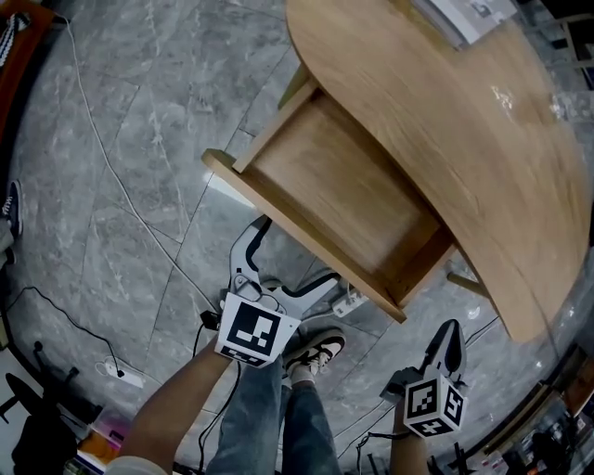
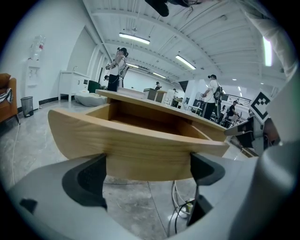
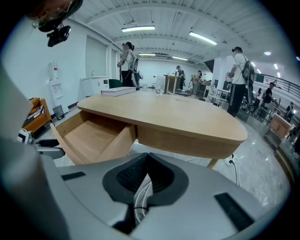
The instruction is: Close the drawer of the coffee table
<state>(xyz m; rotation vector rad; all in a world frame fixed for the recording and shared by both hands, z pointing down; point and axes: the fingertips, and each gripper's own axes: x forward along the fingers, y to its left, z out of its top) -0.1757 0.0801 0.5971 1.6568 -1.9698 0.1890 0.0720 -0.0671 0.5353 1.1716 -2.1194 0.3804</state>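
A thin cable (image 1: 111,176) trails down the grey floor (image 1: 139,93) on the left of the head view, ending near a power strip (image 1: 122,375) at the lower left. Right of it, low in the frame, the left gripper (image 1: 299,250) points up towards the drawer (image 1: 334,195). Its jaws are spread wide and hold nothing. In the left gripper view the drawer's front panel fills the gap just beyond the two pads, but I cannot tell whether they touch it. The drawer sits at the centre of the head view, pulled well out from under the table (image 1: 445,121), with its wooden bottom bare. Below it, between the two grippers, is the person's shoe (image 1: 316,353). At the lower right the right gripper (image 1: 452,330) is clenched with nothing between its jaws. It points up at the table's edge, well apart from the drawer. A flat white thing (image 1: 464,17) lies on the table at the upper right.
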